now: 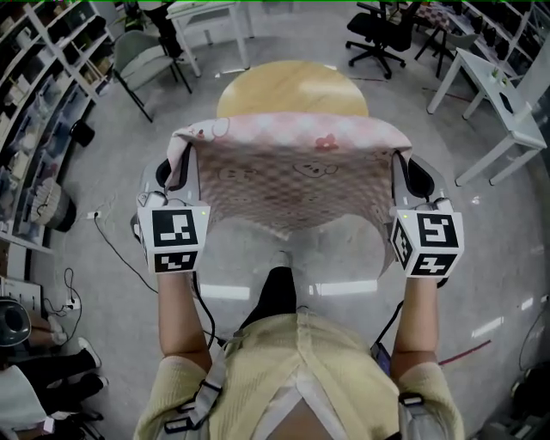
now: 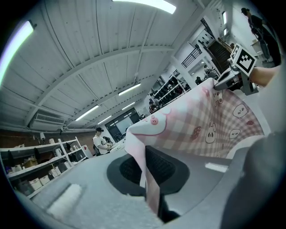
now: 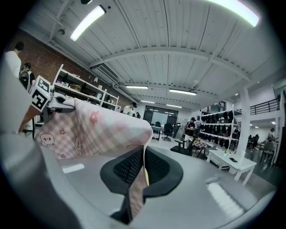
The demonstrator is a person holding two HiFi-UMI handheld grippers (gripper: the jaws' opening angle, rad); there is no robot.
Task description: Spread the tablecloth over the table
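Note:
A pink checked tablecloth (image 1: 292, 176) with cartoon prints hangs stretched between my two grippers, held up in front of a round wooden table (image 1: 292, 86). My left gripper (image 1: 179, 163) is shut on the cloth's left corner, which is pinched between the black pads (image 2: 163, 167) in the left gripper view. The opposite corner is clamped in my right gripper (image 1: 402, 168), shut, the fabric (image 3: 134, 192) running down between its jaws. Each gripper view shows the other gripper at the cloth's far end: the right gripper (image 2: 232, 78) and the left gripper (image 3: 58, 105). The cloth hides the table's near edge.
A grey chair (image 1: 142, 56) stands at the back left by a white desk (image 1: 206, 17). Black office chairs (image 1: 382, 34) and a white table (image 1: 498, 94) are at the right. Shelving (image 1: 43, 77) lines the left wall. A cable (image 1: 112, 232) lies on the floor.

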